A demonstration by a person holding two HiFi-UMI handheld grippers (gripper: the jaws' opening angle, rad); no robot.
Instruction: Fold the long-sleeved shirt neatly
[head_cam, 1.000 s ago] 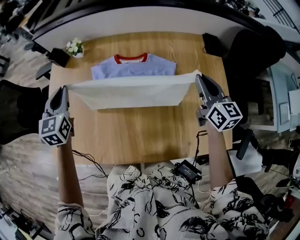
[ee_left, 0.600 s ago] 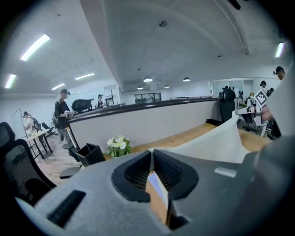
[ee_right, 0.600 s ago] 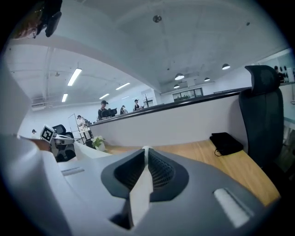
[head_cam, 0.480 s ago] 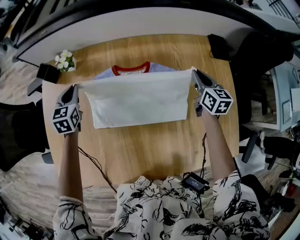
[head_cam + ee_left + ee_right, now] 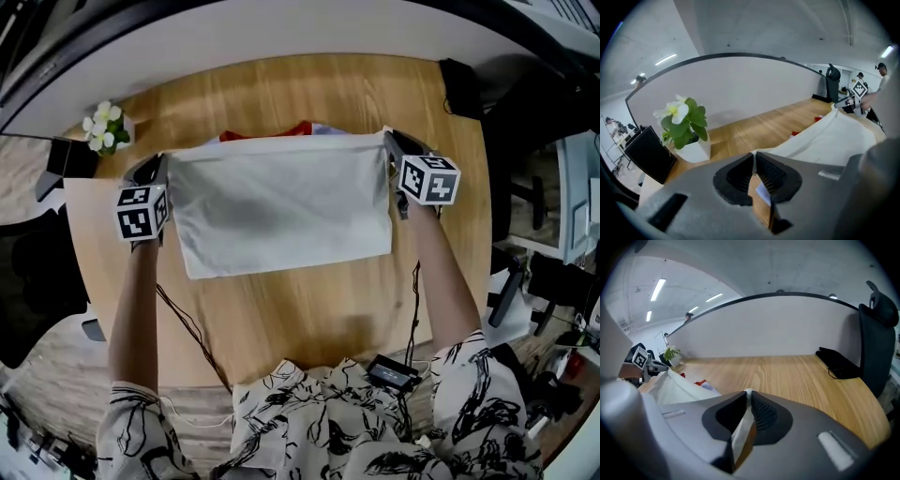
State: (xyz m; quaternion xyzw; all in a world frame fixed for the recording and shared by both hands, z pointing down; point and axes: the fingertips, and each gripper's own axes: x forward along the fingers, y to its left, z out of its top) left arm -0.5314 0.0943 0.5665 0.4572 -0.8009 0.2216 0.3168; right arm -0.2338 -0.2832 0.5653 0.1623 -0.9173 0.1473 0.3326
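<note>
Shirt is soft, light and limp, so probably best gripped at its 2 corners; it spans taut between the tongs, low over the counter. Left tongs are clamped narrow on 1 corner. Right tongs pinch the other, jaws just eased slightly apart with cloth between.

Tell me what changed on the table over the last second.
The left gripper and right gripper carried the held edge of the shirt down and forward to the red collar, so its white layer now covers almost all the blue body. Both stay shut on the fabric. The flower pot and table have not moved.
</note>
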